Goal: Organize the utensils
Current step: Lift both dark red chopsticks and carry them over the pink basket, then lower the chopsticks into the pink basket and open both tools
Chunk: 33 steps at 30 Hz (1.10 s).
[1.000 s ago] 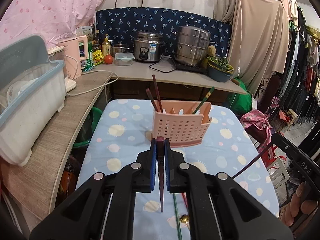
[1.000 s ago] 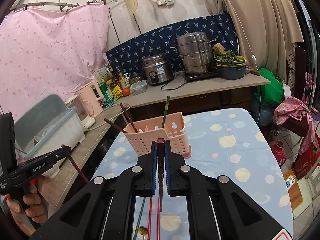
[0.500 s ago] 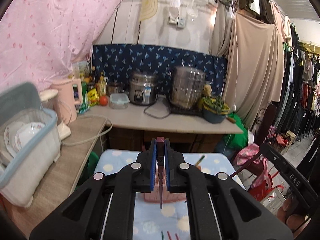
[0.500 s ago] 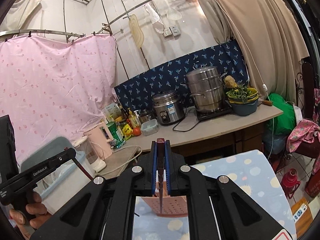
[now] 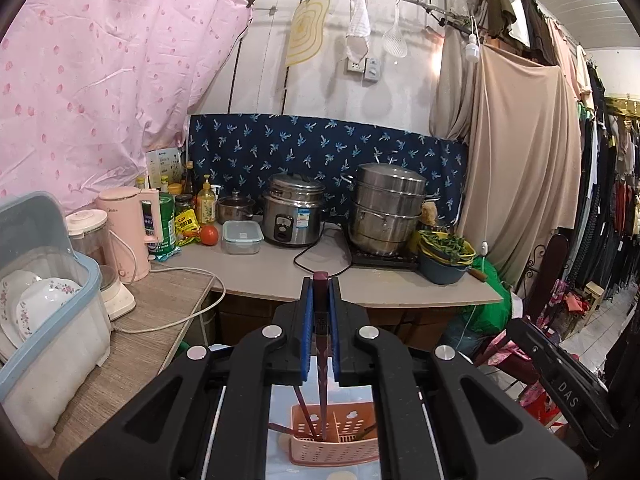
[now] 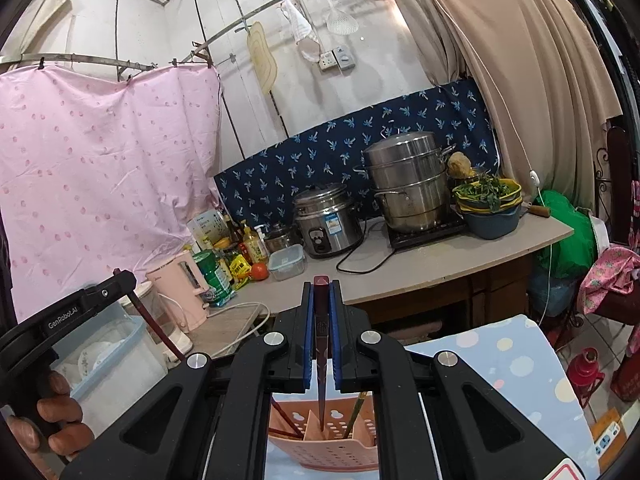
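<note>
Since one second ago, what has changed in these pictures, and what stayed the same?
Both tools rose and tipped up: the pink basket slid from mid-picture to the bottom edge of both views, and the wall and counter came into view. The left tool and right tool each stay shut on a dark red chopstick, now hanging over the basket. Nothing was released. The chopsticks in the basket kept their places.

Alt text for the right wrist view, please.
The right hand-held gripper is shut on a dark red chopstick, tip down over a pink perforated plastic utensil holder on the spotted blue tablecloth. A cluttered kitchen counter lies beyond.
</note>
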Each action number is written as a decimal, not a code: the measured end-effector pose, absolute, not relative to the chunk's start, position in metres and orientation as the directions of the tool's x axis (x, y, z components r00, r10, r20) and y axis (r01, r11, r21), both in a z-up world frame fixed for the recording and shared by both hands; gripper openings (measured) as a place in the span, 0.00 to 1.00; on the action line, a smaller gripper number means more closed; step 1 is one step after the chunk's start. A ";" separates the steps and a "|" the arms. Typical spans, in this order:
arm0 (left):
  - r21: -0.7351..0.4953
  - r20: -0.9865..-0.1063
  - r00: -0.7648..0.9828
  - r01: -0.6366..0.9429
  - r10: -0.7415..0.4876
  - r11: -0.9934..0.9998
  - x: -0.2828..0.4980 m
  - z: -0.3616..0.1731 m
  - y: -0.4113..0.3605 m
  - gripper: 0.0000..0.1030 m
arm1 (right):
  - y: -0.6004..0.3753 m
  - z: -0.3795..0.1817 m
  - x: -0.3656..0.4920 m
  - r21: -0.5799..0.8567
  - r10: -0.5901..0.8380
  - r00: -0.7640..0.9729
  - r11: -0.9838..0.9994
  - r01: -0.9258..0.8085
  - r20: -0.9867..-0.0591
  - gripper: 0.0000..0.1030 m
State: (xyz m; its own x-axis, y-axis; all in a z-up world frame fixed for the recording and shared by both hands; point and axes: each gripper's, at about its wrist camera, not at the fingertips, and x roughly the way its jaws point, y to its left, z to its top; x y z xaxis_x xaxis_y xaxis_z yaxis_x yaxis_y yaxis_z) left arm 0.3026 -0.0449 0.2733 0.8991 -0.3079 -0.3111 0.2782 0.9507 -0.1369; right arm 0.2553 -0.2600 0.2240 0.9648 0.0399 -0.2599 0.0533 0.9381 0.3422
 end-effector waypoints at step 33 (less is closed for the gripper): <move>-0.170 -0.402 0.851 0.294 -0.338 0.941 0.306 0.212 -0.049 0.39 | -0.247 0.178 0.252 0.311 0.057 0.929 0.948 0.064 -0.364 0.19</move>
